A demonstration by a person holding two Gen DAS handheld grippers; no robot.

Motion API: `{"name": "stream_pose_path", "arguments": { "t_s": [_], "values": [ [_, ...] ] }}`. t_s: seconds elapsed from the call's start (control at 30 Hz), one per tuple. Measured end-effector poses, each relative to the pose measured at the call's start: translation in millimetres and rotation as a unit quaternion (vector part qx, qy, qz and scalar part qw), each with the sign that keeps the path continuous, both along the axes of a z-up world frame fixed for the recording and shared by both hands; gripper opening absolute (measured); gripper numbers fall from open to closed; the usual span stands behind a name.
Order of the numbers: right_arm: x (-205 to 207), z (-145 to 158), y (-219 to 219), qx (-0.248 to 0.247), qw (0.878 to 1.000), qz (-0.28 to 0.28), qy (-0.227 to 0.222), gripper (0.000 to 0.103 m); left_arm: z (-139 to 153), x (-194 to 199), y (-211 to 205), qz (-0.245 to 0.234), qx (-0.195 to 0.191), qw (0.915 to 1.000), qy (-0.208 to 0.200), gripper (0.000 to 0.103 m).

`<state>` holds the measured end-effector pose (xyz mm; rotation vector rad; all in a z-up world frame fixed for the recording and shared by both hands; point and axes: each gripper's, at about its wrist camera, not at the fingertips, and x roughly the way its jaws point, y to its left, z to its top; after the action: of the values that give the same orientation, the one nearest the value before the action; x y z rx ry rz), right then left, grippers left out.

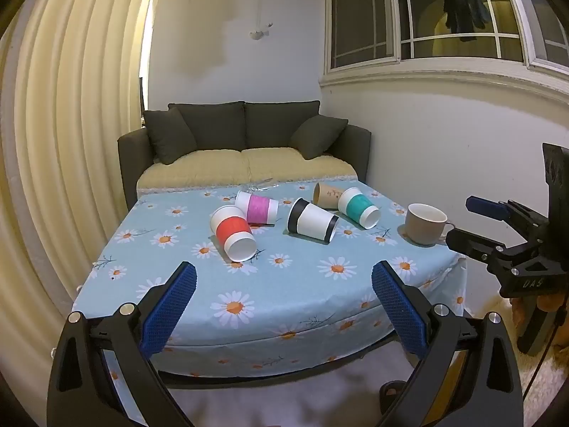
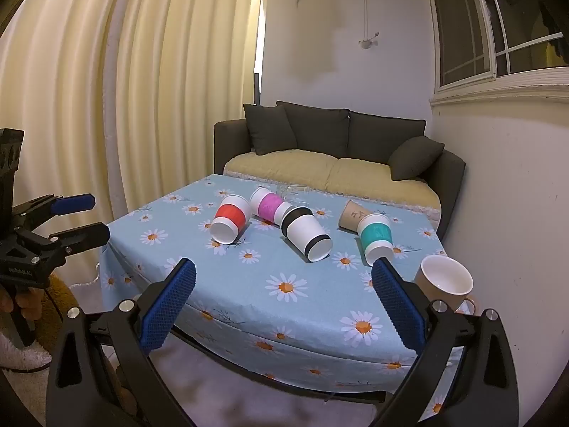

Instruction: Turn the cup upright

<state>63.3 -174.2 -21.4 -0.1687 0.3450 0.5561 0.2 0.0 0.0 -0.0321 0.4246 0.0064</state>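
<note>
Left wrist view: the left tool [image 1: 284, 297] hangs spread wide and empty off the near edge of the surface [image 1: 313, 284], above its daisy cloth. Taking the upright beige mug [image 1: 425, 227] as the landmark, five paper cups lie on their sides well to its left. The teal-banded cup [image 1: 358, 207] is the closest to it, with a brown cup [image 1: 325, 194] touching or just behind that one. Further left lies the black-banded cup [image 1: 312, 219], then the pink-banded cup [image 1: 256, 207], and furthest from the mug the red-banded cup [image 1: 233, 233]. The red-banded cup sits nearest this tool, ahead and a little left of its centre line, its long axis running roughly toward the camera with the open mouth facing the near edge. The right tool [image 1: 473, 222] shows at the right, beside the mug, fingers parted.

Right wrist view: the right tool [image 2: 284, 297] is also spread wide with nothing in it. The mug [image 2: 446, 279] stands just beyond its right finger; the teal-banded cup [image 2: 375, 238] lies just left of the mug, mouth toward the camera. The left tool [image 2: 81, 219] shows at the far left, parted.

Judging by position, the left hand is nearer the red-banded cup and the right nearer the teal one; which cup is meant I cannot tell.
</note>
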Motion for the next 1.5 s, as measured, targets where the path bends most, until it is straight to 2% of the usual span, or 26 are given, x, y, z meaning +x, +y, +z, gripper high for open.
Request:
{"name": "stream_pose_path", "arguments": {
  "t_s": [1.5],
  "values": [
    [-0.7,-2.0,4.0,-0.01,1.0,-0.001,-0.003,0.098,3.3,-1.3,0.2,-0.002,-0.003,1.0,-0.006,0.096]
  ]
}}
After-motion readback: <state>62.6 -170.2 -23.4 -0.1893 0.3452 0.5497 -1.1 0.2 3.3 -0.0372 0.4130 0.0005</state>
